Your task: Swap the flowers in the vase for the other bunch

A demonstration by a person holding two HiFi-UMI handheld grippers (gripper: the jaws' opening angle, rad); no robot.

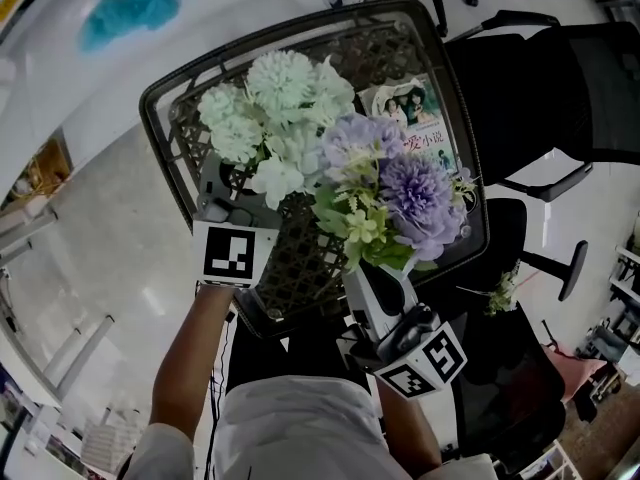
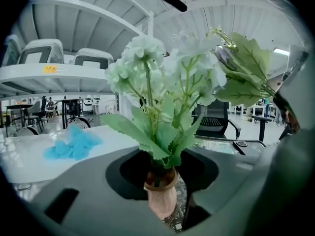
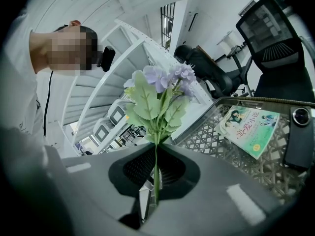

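A bunch of white flowers [image 1: 280, 88] stands in a small pinkish vase [image 2: 161, 200] on the black mesh table [image 1: 390, 43]. My left gripper [image 1: 240, 218] is at the vase, which sits between its jaws. The left jaw lies against the vase, and a thin gap shows on the right side. In the left gripper view the white flowers [image 2: 147, 50] rise straight ahead. My right gripper [image 1: 377, 276] is shut on the thin green stem [image 3: 155, 181] of the purple bunch [image 1: 410, 193] and holds it upright just right of the white bunch. The purple bunch's leaves [image 2: 246, 63] show at the right of the left gripper view.
A paperback book [image 1: 415, 113] lies on the mesh behind the flowers, with a black round-topped object [image 3: 299, 119] near it. A black office chair [image 1: 570, 88] stands to the right. A blue cloth [image 1: 140, 8] lies on the white surface at the far left.
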